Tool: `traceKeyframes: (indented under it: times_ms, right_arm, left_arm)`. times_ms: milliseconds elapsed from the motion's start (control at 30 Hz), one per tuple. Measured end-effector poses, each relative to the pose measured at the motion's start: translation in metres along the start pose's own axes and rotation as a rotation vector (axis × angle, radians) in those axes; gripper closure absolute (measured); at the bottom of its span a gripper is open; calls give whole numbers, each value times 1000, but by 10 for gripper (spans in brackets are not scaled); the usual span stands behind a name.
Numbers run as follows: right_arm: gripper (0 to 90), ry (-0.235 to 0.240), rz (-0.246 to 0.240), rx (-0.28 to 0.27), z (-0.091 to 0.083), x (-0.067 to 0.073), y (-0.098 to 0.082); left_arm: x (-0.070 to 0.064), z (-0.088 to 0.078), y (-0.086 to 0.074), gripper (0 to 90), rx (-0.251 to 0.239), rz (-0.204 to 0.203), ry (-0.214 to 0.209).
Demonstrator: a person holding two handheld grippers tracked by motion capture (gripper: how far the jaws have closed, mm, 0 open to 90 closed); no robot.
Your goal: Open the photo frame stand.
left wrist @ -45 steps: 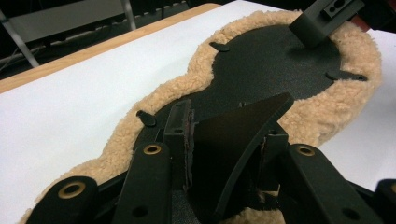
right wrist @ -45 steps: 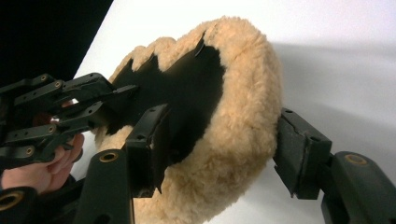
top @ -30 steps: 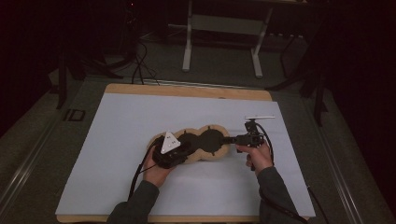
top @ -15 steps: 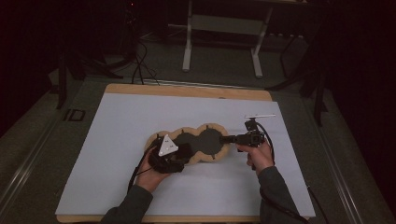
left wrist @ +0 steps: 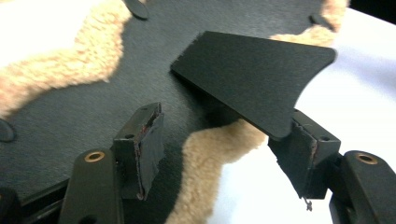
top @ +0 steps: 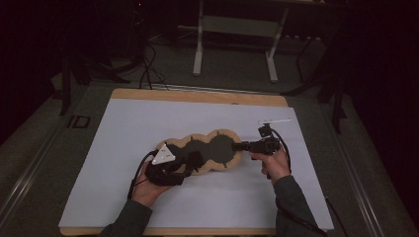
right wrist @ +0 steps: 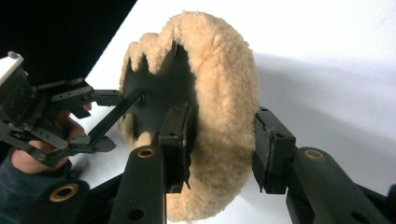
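Observation:
A lobed fleece pad [top: 220, 148] with a black backing and a tan woolly rim lies black side up at the middle of the white sheet. My left gripper [top: 193, 163] is at its left end and open [left wrist: 215, 154]. A black flap [left wrist: 252, 74] of the pad sticks up and rests over the right-hand jaw, and the woolly rim [left wrist: 210, 154] lies between the jaws. My right gripper [top: 238, 146] is at the pad's right end. It is open [right wrist: 217, 149] and straddles the woolly rim [right wrist: 224, 93], one pad against the black backing [right wrist: 154, 93].
The white sheet [top: 148, 118] covers most of a wooden table [top: 197, 95]. Beyond the far edge stand a metal frame's legs [top: 198, 54] and loose cables [top: 146, 74] on a dark floor. A person's hands hold both grippers near the front edge.
My left gripper has drawn back a little toward the left and near side, and the black flap now stands up by its jaws. The right gripper has stayed put.

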State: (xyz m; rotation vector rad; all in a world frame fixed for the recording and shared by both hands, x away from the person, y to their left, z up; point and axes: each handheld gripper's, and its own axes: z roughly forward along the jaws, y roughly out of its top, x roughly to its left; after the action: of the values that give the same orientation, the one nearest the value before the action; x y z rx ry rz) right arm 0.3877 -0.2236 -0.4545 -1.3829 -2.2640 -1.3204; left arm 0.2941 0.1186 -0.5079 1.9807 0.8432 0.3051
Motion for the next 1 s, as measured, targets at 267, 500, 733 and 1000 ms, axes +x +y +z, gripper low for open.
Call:
traceKeyframes:
  times_ms: [267,500,733,1000]
  right_arm:
    - [610,-2,-13,1,-1,1,0]
    - [610,-3,-25,-2,-1,2,0]
    - [609,-11,-43,7,-1,1,-1]
    - [605,-27,-67,6,-1,4,0]
  left_arm:
    - [4,-15,-5,331,-2,0,5]
    - [7,-26,-7,323,-11,3,-1]
    - [20,-46,-12,338,-59,-55,30]
    - [42,-55,-17,356,-81,-144,71]
